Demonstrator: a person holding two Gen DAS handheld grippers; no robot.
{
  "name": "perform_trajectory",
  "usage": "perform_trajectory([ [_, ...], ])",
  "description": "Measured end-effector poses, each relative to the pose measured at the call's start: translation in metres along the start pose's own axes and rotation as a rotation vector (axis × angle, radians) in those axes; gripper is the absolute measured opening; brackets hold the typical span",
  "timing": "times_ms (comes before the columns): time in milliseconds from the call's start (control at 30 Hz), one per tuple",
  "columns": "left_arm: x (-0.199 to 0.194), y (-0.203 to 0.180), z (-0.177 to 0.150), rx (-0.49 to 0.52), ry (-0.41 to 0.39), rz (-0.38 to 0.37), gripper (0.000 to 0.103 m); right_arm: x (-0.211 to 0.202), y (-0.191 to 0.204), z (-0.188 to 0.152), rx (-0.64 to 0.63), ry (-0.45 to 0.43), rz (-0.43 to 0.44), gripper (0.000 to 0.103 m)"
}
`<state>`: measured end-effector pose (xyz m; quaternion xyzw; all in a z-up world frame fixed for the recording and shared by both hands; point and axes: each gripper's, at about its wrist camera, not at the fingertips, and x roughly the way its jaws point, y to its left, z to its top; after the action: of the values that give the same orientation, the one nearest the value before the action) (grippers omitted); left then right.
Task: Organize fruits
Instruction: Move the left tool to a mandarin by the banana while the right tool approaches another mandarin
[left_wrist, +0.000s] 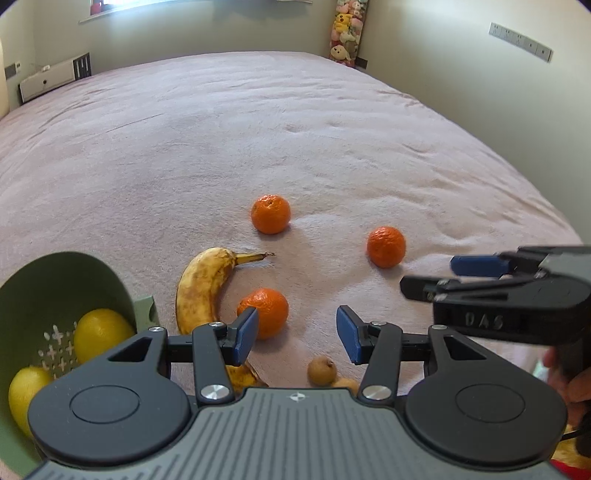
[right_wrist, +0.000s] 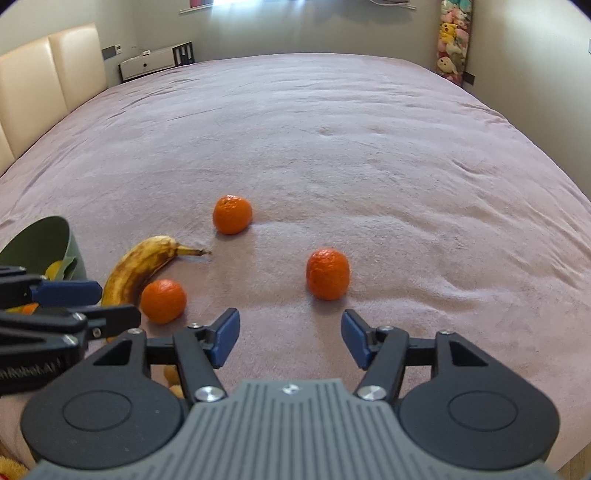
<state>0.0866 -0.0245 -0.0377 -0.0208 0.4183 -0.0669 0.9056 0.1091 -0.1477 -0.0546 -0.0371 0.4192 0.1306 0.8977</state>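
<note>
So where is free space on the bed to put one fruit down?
Free: the wide blanket beyond the far orange, and between it and the right orange. Crowded: near the green bowl, where the banana and the near orange nearly touch.

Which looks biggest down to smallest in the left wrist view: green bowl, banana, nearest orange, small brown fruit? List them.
1. green bowl
2. banana
3. nearest orange
4. small brown fruit

The bowl sits close to the camera and is cut off by the frame edge, so its lead is partly nearness.
</note>
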Motion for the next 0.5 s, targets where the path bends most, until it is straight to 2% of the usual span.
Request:
perform_trajectory([
  [267,0.026,0.006,-0.002,-0.005,0.013,0.034,0.058,0.029,-0.001,0.007,-0.013,0.020,-0.045,0.059],
  [500,0.049,0.005,-0.006,0.035,0.056,0.070,0.058,0.046,-0.012,0.009,0.012,0.029,-0.049,0.058],
])
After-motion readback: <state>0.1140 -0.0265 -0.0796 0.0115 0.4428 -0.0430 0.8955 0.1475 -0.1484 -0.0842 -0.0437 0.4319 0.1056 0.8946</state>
